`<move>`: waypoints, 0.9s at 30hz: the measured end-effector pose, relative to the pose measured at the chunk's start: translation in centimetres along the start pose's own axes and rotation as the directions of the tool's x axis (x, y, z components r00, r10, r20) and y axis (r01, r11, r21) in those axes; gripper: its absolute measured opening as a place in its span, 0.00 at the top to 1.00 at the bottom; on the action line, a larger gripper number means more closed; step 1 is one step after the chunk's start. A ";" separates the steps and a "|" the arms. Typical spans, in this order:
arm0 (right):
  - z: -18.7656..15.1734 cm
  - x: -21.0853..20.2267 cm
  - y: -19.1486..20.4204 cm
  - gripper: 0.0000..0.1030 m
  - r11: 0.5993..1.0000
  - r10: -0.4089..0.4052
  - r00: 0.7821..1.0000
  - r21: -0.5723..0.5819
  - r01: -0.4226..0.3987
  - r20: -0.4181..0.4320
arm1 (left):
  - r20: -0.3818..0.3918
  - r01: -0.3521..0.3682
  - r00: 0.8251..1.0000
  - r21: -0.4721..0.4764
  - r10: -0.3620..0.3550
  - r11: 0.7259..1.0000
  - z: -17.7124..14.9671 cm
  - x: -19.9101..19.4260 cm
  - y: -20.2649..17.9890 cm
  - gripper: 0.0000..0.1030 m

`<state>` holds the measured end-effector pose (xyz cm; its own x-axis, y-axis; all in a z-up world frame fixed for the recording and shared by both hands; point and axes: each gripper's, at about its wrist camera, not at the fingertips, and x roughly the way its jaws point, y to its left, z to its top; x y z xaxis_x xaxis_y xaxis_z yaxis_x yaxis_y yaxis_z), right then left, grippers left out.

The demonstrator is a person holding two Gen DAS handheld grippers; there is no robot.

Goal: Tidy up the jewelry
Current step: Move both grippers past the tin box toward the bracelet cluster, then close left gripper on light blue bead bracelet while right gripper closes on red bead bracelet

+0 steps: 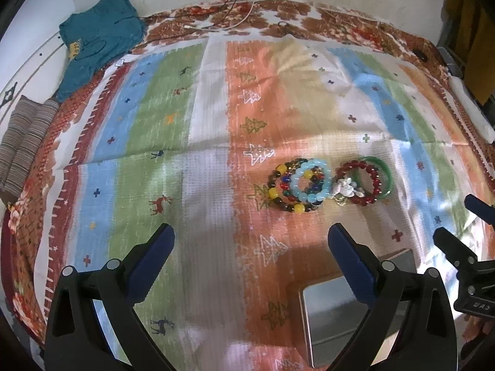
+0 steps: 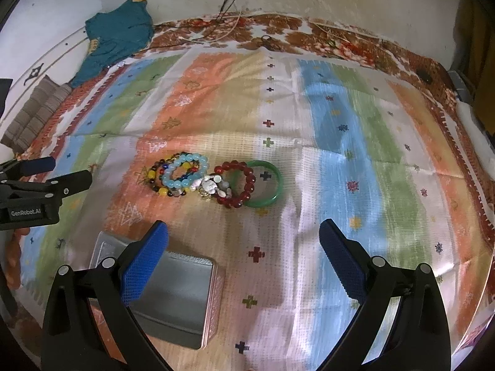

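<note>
Bracelets (image 2: 213,182) just ahead of right hand-held gripper (image 2: 244,238)

The striped cloth (image 2: 340,142) runs blue, green, white and orange with small crosses and trees. The bangle (image 2: 272,199) is green, one beaded bracelet (image 2: 236,185) dark red, another (image 2: 185,170) pale blue. The tin (image 2: 176,306) is grey.

You can read "GenRobot.AI" on the left gripper (image 2: 66,171) body in the right wrist view; lettering on the right gripper (image 1: 458,216) isn't legible.
</note>
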<state>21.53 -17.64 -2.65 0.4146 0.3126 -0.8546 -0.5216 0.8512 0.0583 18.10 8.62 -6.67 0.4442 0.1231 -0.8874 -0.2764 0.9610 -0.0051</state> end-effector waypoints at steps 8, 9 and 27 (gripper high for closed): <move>0.9 1.9 -0.1 0.04 1.000 0.001 1.000 -0.006 -0.001 -0.025 | -0.036 0.007 0.999 -0.007 -0.007 1.000 1.1 2.6 0.0 0.05; 1.0 2.1 -0.1 0.04 1.000 0.000 1.000 -0.008 0.000 -0.029 | -0.038 0.007 0.999 -0.005 -0.007 1.000 1.2 2.8 0.0 0.05; 2.0 6.8 -1.4 0.04 0.999 0.011 0.994 0.032 -0.007 -0.107 | -0.077 0.070 0.995 0.059 -0.066 0.996 4.1 7.9 -1.8 0.06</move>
<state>26.56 -15.84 -7.56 0.3266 0.2747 -0.9043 -0.5005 0.8619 0.0811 25.58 8.88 -11.77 0.3947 0.0405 -0.9179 -0.1940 0.9802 -0.0402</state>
